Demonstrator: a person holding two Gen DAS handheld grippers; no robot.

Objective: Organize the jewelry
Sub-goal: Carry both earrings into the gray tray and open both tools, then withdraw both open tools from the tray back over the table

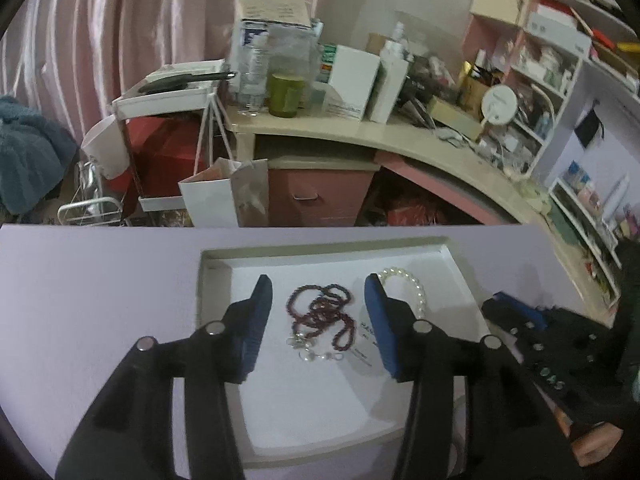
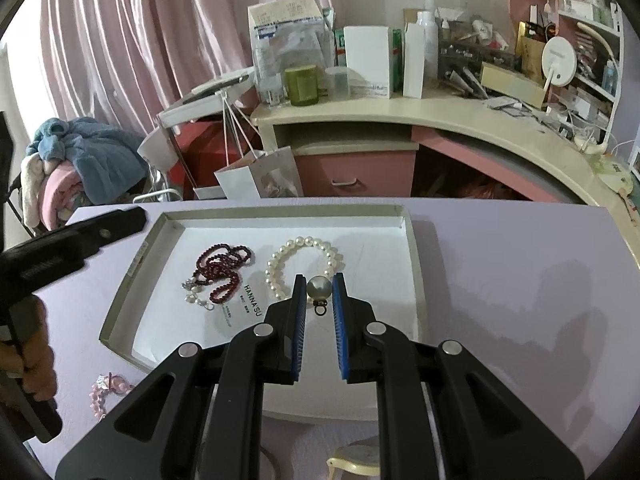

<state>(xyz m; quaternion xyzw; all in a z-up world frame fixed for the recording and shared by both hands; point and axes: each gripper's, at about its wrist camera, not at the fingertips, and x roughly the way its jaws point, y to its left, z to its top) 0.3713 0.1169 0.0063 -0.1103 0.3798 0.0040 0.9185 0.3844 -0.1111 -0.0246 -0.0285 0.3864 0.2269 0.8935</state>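
Observation:
A shallow white tray (image 1: 452, 264) (image 2: 412, 240) lies on the lilac table. In it lie a dark red bead necklace (image 1: 324, 312) (image 2: 222, 266) and a white pearl bracelet (image 1: 412, 284) (image 2: 280, 264). My left gripper (image 1: 318, 292) is open and empty, its fingers either side of the red necklace, above it. My right gripper (image 2: 319, 288) is shut on a grey pearl pendant (image 2: 319, 287) with a small ring below it, held over the tray next to the pearl bracelet. The right gripper also shows in the left wrist view (image 1: 520, 316).
A pink bead bracelet (image 2: 104, 394) lies on the table left of the tray. A cream round object (image 2: 356, 460) sits at the near edge. Behind the table stands a cluttered desk (image 2: 400, 112) with a pink drawer (image 2: 356, 172), and a paper bag (image 2: 260, 176).

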